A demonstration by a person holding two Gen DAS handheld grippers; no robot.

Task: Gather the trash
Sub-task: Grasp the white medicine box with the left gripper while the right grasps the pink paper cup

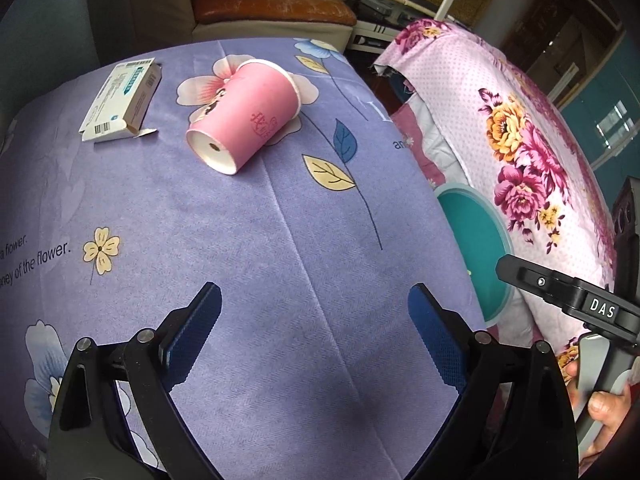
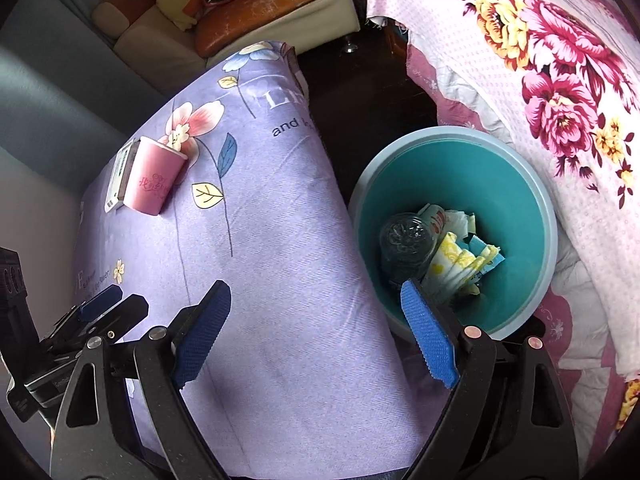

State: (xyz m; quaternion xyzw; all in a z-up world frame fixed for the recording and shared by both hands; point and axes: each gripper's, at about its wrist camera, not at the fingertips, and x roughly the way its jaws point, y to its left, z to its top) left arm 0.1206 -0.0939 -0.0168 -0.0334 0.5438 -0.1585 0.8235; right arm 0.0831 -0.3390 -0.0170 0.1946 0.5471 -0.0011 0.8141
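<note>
The left tool hangs over the table, which is covered in a lilac cloth printed with flowers; its two blue-padded fingers stand wide apart with nothing between them. Farther along the table a pink paper cup lies on its side, its white base turned toward the camera, and just beside it lies a small white cardboard box with an end flap open. The right tool is spread just as wide and holds nothing; one finger is over the table's edge and the other over a teal bin that stands on the floor between the table and a bed with a pink flowered cover. In the bin lie a clear plastic bottle and crumpled wrappers and paper. At the right edge of the left wrist view a hand grips the handle of the right tool.
</note>
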